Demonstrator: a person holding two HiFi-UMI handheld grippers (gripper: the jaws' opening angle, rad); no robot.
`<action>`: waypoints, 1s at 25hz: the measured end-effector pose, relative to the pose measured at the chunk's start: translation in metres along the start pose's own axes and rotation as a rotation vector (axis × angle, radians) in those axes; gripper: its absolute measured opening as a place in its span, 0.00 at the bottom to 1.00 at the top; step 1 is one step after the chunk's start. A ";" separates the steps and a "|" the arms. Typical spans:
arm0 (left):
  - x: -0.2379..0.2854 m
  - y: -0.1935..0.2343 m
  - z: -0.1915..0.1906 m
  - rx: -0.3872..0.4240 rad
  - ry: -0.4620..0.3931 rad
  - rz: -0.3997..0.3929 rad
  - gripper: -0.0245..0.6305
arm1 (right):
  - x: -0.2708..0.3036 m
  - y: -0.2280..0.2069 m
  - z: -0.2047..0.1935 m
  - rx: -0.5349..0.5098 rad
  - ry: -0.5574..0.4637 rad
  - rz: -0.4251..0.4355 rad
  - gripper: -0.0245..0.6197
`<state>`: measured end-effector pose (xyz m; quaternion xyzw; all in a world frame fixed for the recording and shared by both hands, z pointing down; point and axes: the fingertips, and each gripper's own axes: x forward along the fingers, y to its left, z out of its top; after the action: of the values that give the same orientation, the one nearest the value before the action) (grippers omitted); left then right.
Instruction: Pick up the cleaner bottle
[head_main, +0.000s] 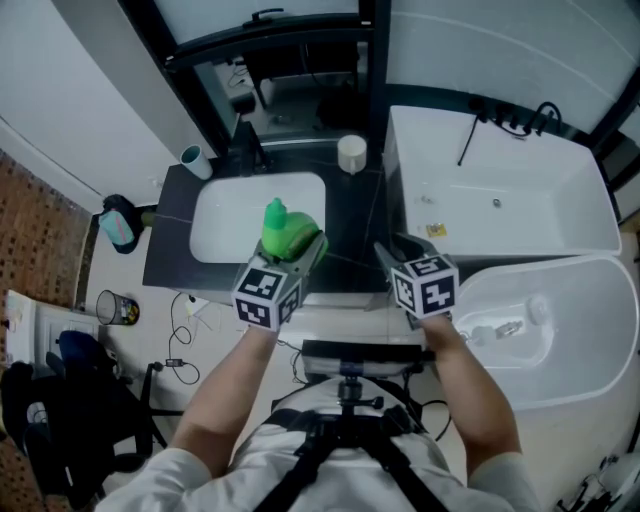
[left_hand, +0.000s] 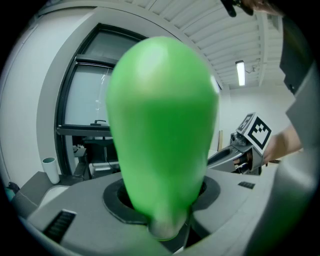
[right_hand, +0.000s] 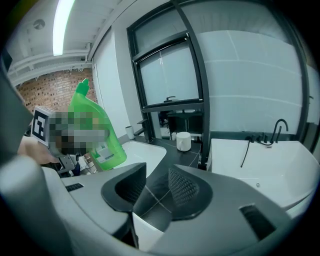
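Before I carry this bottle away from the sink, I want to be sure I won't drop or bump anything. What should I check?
1. Grip: ok. The left gripper has its jaws closed on the cleaner bottle.
2. Bottle lifted: ok. It hangs tilted above the sink, touching nothing below.
3. Right gripper free: ok. Its jaws are apart with nothing between them.
4. Space between the grippers: ok. The head view shows a gap between them.
5. White cup out of the way: ok. It stands at the back of the counter, apart from the bottle.
6. Cap tight: cannot tell.
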<state>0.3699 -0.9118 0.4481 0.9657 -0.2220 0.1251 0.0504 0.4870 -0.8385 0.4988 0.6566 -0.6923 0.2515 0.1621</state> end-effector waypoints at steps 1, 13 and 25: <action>-0.002 0.001 -0.001 0.000 0.000 0.001 0.30 | 0.001 0.001 0.000 -0.001 0.000 0.001 0.26; -0.028 0.000 0.005 -0.006 -0.007 0.013 0.31 | -0.002 0.011 -0.001 -0.013 0.004 0.012 0.26; -0.057 0.004 -0.001 -0.016 0.013 0.040 0.30 | -0.019 0.020 0.004 -0.015 -0.024 0.023 0.26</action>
<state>0.3184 -0.8917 0.4346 0.9598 -0.2419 0.1307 0.0570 0.4691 -0.8251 0.4824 0.6504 -0.7036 0.2402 0.1559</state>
